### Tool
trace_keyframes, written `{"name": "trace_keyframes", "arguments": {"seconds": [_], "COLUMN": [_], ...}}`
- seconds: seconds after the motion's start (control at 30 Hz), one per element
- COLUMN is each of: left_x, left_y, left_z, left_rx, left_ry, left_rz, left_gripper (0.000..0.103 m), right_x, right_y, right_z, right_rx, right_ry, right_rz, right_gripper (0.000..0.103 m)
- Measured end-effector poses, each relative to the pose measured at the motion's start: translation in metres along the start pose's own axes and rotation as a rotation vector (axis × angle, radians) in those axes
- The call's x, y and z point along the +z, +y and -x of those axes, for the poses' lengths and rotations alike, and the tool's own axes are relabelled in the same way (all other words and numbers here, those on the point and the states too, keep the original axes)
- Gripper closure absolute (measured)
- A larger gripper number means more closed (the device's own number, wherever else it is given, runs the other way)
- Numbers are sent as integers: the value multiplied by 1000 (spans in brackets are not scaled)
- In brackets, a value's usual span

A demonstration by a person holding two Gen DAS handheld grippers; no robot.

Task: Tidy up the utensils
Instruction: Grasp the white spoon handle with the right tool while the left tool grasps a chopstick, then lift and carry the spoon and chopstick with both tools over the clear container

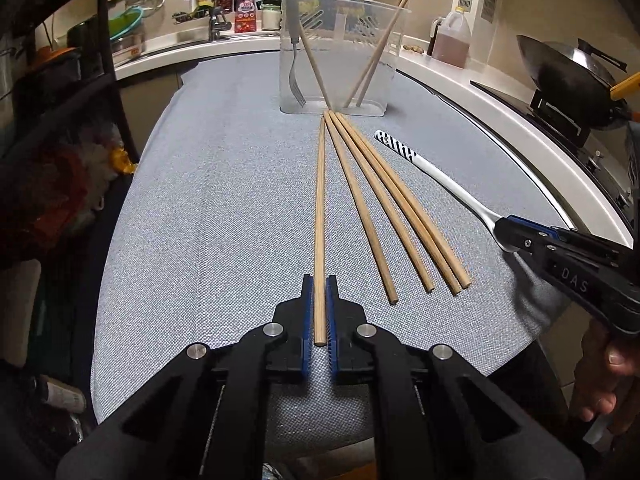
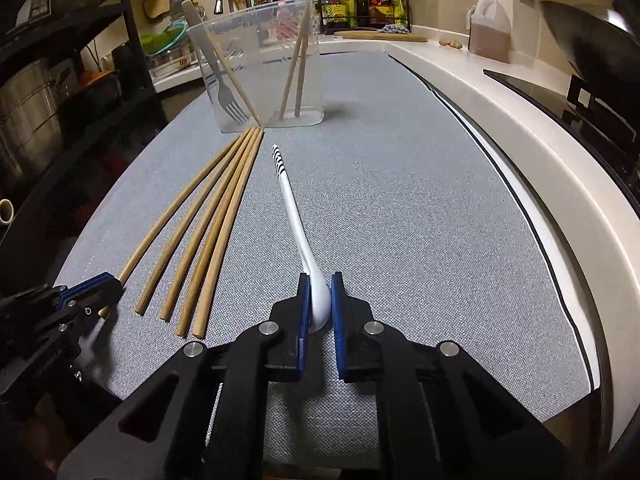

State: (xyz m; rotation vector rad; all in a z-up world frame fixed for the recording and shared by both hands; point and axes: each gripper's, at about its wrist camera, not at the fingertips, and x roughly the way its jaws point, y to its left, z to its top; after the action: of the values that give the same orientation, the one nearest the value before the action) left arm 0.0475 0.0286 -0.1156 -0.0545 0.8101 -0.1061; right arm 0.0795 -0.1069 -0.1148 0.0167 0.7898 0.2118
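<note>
1. My left tool (image 1: 319,312) is clenched on the near end of one long round wooden chopstick (image 1: 319,220); blue pads press it on both sides. The stick lies flat on the grey woven tabletop (image 1: 220,208), far tip at the foot of the clear plastic utensil tub (image 1: 340,32).
2. My right tool (image 2: 320,304) is clamped on the bowl end of the white spoon with a black-striped handle tip (image 2: 294,216). The left pad is tight on the bowl; the right pad looks to be touching it. The spoon rests on the tabletop, handle pointing at the tub.
3. Already in the tub: a metal fork (image 1: 295,60), tines down, plus three wooden chopsticks leaning inside, one by the fork (image 1: 312,60) and two crossing on the right (image 1: 384,40). I count that as the finished part.
4. Left on the tabletop: four loose wooden chopsticks (image 1: 384,208) fanned out between my two tools, far tips bunched at the tub base, near ends spread apart. None of them is gripped.
5. Progress, my judgement: roughly under half. Four items stowed, six still out, two of those in my grip but not lifted yet.
6. Next I'd expect a lift and drop of both held items into the tub, then the remaining four sticks.
</note>
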Motion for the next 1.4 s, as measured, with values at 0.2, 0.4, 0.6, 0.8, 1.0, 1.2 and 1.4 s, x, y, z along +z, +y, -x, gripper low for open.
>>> {"name": "trace_keyframes", "arguments": {"seconds": [0.2,0.4,0.6,0.8,1.0,1.2,1.4], "left_x": [-1,-1,-1,-2,-2,-3,-3], "left_y": [-2,-5,-7,-8,-8,-8,-8], "left_z": [-1,-1,-2,-1,-1,-1,-1], "left_rx": [10,17,26,30,31,34,30], "left_ry": [-14,-25,-29,-32,-32,-32,-31], "left_rz": [-10,-22,-31,-35,-36,-39,-32], "left_gripper": [97,97,97,97,97,97,97], "right_x": [-7,-10,-11,-12,-13,-14,-10], "right_y": [3,4,8,11,14,17,19], "right_z": [-1,-1,0,1,1,1,8], "right_rx": [6,4,-13,-20,-32,-44,-52], "right_ry": [-28,-48,-57,-60,-63,-62,-62], "right_rz": [0,-5,17,28,41,58,67], "right_gripper": [89,90,91,91,91,91,91]}}
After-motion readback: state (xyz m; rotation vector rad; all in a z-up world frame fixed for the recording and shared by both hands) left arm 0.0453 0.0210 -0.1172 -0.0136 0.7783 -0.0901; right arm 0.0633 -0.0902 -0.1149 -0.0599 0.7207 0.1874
